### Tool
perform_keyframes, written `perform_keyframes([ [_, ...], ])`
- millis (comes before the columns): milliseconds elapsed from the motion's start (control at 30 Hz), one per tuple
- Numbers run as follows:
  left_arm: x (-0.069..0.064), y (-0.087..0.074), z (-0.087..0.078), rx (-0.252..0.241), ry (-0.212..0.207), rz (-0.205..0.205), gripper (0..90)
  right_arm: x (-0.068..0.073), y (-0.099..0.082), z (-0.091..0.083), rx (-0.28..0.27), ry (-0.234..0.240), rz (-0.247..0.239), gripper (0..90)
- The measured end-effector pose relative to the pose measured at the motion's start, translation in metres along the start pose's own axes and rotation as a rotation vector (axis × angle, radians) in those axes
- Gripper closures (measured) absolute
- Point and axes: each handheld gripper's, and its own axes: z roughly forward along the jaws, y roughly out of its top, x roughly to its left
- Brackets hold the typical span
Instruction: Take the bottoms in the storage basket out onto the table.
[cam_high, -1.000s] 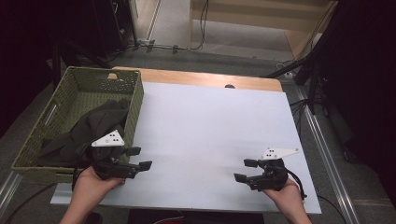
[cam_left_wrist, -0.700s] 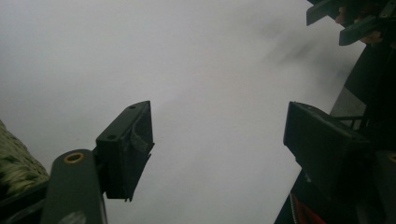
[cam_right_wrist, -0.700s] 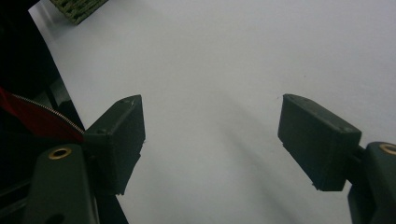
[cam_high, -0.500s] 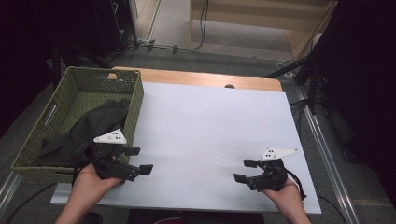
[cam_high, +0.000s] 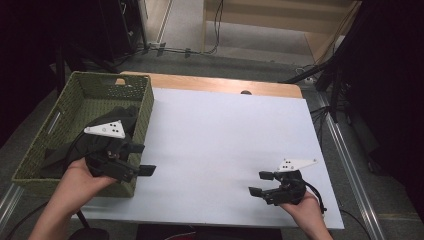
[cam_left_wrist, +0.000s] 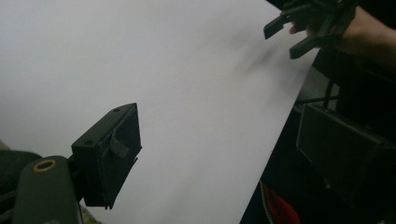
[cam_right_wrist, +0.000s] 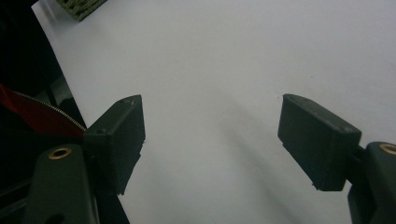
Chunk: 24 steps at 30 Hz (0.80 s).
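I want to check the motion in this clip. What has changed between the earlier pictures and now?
The left gripper has lifted at the near corner of the basket, and its jaws have just been opening; nothing is between them. The dark cloth lies in the basket as before. The right gripper stays open and empty at the same place over the white sheet.

Left gripper (cam_high: 141, 159) jaws just opened, empty; right gripper (cam_high: 261, 183) gapes, empty
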Motion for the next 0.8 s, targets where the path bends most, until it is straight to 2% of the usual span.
perform_keyframes([
  [67,0.001,0.002,-0.001,0.007,0.013,0.000,14.6,0.000,0.000,0.001,0.001,0.002,-0.004,21.5],
  [200,0.008,0.008,-0.001,-0.007,0.005,-0.006,14.7,0.000,0.001,0.001,0.000,0.006,-0.005,21.5],
  [267,0.012,0.012,-0.001,0.020,0.018,0.009,14.7,0.000,0.001,0.002,0.005,0.009,-0.008,21.5],
  [400,0.019,0.016,-0.001,0.027,0.008,0.025,15.5,0.000,0.002,0.003,0.009,0.006,-0.006,21.5],
  [500,0.025,0.018,-0.003,0.037,0.031,0.029,15.5,-0.001,0.002,0.004,0.010,0.011,-0.010,21.5],
  [600,0.029,0.020,-0.005,0.037,0.029,0.020,15.5,0.000,0.002,0.004,0.011,0.011,-0.013,21.5],
  [633,0.032,0.022,-0.007,0.023,0.039,0.026,15.5,0.000,0.002,0.005,0.013,0.012,-0.015,21.5],
  [800,0.039,0.027,-0.010,0.022,0.055,0.020,15.5,0.000,0.002,0.005,0.016,0.013,-0.017,21.5],
])
